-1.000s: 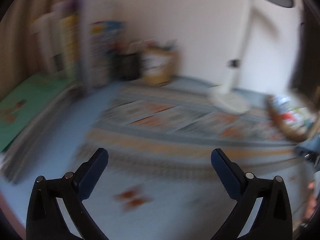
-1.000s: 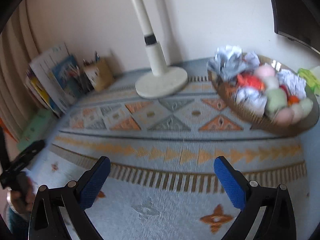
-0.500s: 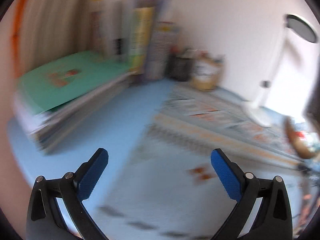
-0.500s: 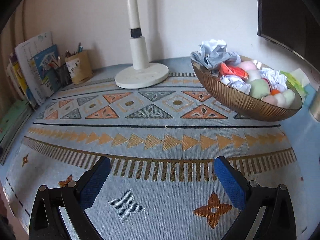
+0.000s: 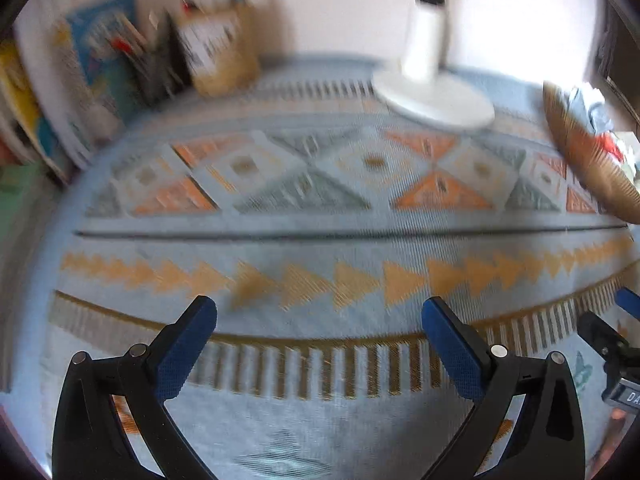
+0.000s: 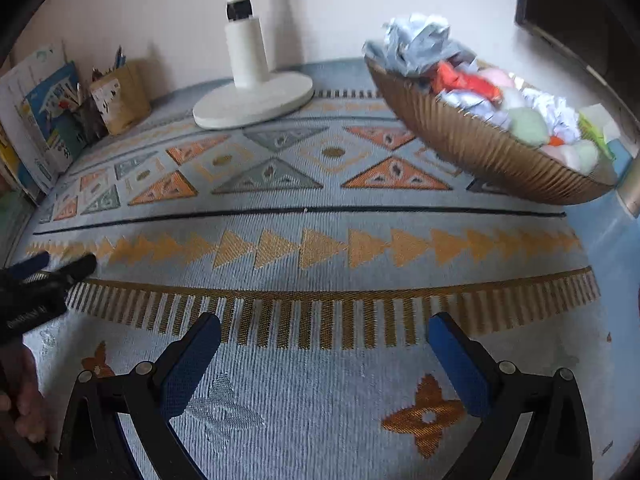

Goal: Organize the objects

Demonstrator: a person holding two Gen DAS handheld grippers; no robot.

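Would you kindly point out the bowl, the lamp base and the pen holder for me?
bowl [image 6: 480, 148], right wrist view, on its ribbed brown outer wall.
lamp base [image 6: 256, 100], right wrist view, on the flat white disc.
pen holder [image 6: 120, 100], right wrist view, on its tan front face.

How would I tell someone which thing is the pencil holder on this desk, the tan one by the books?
Start at the white lamp base standing on the patterned mat near the wall, then look left along the wall toward the upright books. The pencil holder is the tan boxy container just before them, with pencils sticking out; beside it is a darker holder.
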